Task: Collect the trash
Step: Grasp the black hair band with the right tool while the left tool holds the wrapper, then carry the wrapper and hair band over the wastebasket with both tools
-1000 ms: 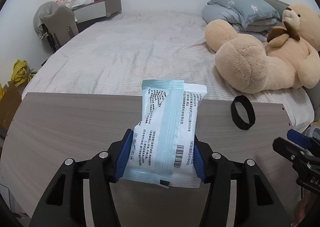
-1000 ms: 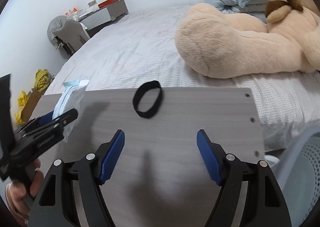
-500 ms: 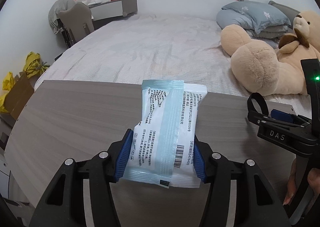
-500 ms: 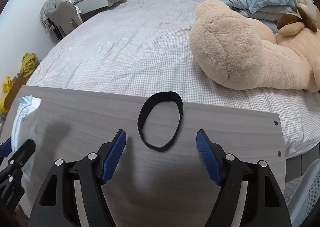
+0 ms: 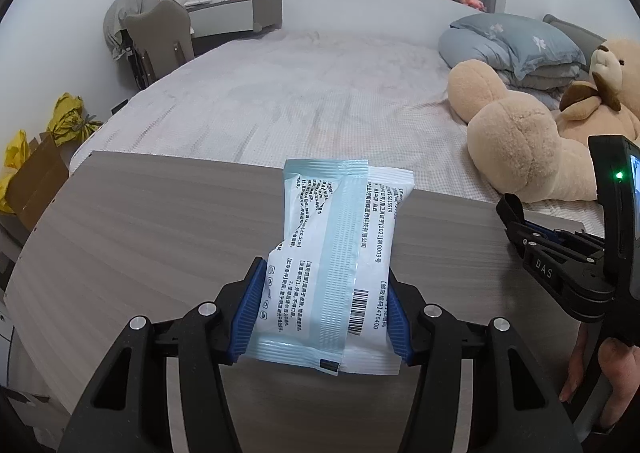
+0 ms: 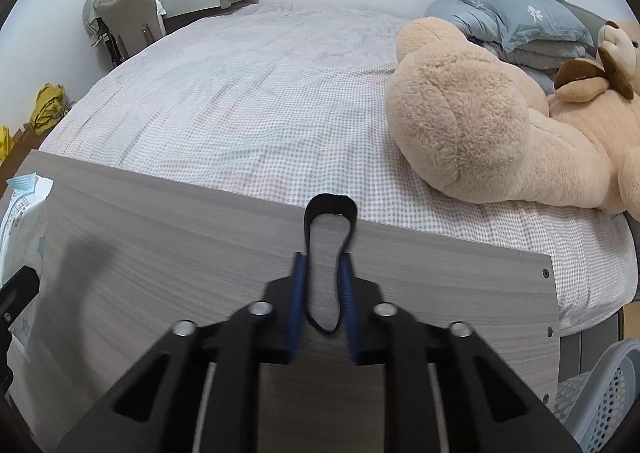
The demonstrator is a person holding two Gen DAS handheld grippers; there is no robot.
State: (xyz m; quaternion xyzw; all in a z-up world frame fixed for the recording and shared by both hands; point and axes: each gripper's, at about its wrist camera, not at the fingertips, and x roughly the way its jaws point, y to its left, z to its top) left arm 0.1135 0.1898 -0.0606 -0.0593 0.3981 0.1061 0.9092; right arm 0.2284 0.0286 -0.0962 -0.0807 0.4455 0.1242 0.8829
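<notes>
Pinching a white and pale-blue plastic packet (image 5: 336,265) between its blue pads, the left tool (image 5: 325,317) holds it above the grey wood-grain worktop (image 5: 140,221). The right tool (image 6: 323,309), blurred, has its fingers drawn close on a black elastic band loop (image 6: 329,213), squeezing it narrow; the loop's far end seems lifted off the worktop near the checked bed (image 6: 248,101).

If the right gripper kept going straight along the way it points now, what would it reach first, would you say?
The right gripper already squeezes the black band. Straight ahead it would pass the board's far edge, then probably meet the checked bedsheet, though depth is unclear.
</notes>
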